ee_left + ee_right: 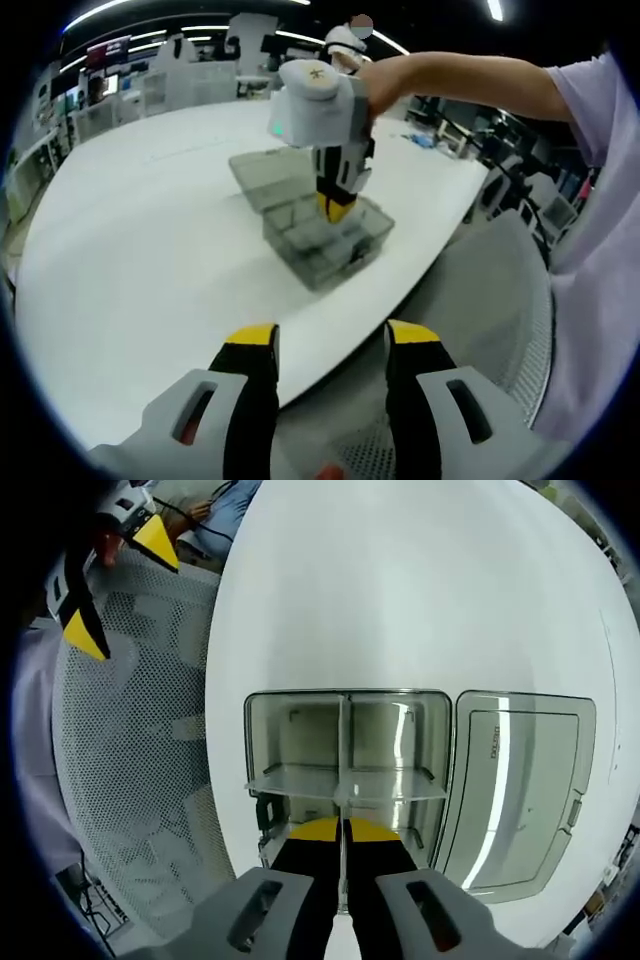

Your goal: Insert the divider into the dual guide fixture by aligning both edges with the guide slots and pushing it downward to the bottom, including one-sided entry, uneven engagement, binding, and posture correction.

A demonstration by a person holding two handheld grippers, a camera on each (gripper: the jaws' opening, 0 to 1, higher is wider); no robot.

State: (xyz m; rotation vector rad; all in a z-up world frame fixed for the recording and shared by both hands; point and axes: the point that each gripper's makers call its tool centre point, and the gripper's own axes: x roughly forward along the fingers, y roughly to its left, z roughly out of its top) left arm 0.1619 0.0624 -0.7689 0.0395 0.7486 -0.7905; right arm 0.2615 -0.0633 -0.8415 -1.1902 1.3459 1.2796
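Jaws on my right gripper [344,832] are pinched nearly together on a thin clear divider [341,742], which runs straight up from the yellow tips across the middle of the box [268,720]. That box is a clear grey plastic case sitting on the white table [400,590]. A second clear plate [345,782] lies crosswise inside it, spanning side to side just above my fingertips, and my divider crosses it at the centre. I cannot tell how deep the divider sits in its slots. The hinged lid [520,785] lies open flat, touching the box on its right side in the right gripper view. At the upper left of that view my left gripper [110,585] shows its yellow tips, well apart from the box, over a perforated grey surface [140,730].

From the left gripper view, my left gripper [332,340] has its jaws spread wide with nothing between them, hovering near the table [150,250] edge. Farther out, the right gripper [338,205] points down into the box [330,240], with the lid [268,175] open behind it. A person's arm [470,80] reaches in from the right to hold it.
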